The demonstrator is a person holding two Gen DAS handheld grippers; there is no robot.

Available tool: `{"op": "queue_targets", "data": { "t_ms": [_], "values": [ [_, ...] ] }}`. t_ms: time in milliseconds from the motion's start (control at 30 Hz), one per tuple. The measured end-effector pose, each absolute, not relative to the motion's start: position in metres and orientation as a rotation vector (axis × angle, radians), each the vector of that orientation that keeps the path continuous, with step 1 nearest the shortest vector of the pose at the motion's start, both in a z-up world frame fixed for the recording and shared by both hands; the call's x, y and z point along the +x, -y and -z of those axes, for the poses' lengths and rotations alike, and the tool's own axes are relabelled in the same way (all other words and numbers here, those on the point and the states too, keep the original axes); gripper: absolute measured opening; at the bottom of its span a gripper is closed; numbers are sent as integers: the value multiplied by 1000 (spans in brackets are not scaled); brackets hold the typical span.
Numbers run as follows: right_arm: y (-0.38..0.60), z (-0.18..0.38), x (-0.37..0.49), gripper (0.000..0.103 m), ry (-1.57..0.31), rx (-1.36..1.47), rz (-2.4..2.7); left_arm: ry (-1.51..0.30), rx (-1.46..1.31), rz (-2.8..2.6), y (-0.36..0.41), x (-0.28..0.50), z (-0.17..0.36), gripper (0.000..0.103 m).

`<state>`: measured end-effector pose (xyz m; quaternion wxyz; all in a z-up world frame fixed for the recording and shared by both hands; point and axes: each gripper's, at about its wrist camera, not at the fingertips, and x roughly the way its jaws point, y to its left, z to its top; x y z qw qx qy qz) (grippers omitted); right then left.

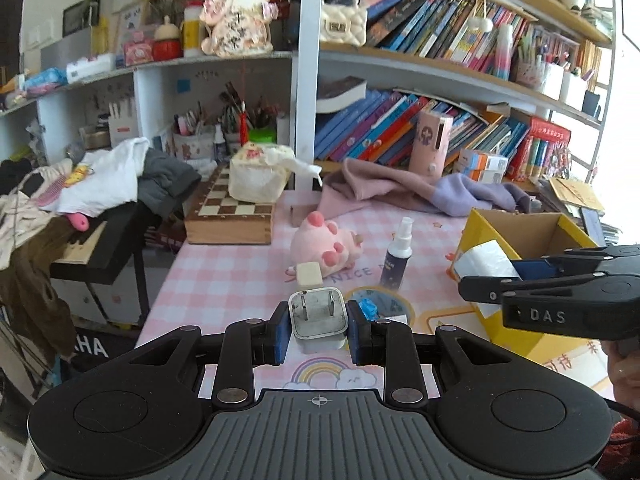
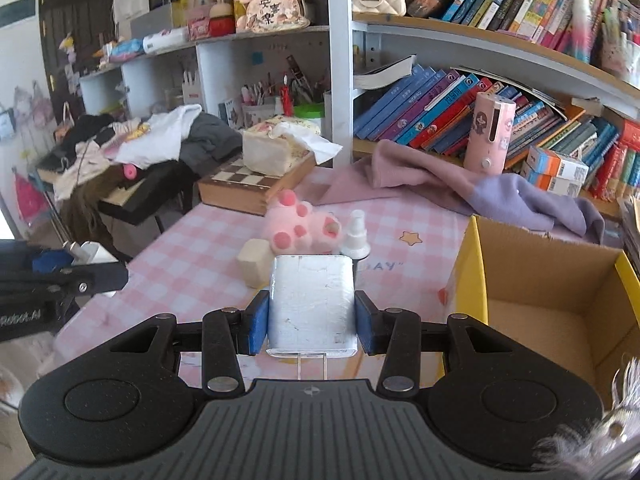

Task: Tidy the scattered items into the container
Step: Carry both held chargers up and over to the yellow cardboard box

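Left tongs: clamped on a small white charger, held above the desk; its two prongs point away from the camera.
Right tongs: clamped on a larger white charger; long axis runs along the fingers, prongs toward the camera.
Container: yellow cardboard box, open top, on the desk's right side, just right of the right tongs.
Still on the desk: pink plush toy, cream block, spray bottle upright, close together between tongs and chessboard box.
Behind: purple-pink cloth near the box's far edge.
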<state>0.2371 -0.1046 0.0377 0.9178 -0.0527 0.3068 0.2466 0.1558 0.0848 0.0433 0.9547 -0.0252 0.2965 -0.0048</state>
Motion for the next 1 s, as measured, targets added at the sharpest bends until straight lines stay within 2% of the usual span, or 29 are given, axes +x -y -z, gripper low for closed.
{"op": "queue_targets", "data": {
  "t_ms": [267, 667, 1000],
  "values": [
    [106, -52, 193, 41, -603, -71, -509, -576, -54, -22, -92, 104, -50, 27],
    [108, -24, 85, 41, -690, -104, -538, -672, -111, 22, -80, 21, -20, 27],
    [127, -28, 51, 41, -706, -85, -420, -676, -91, 142, -63, -5, -18, 27]
  ]
}}
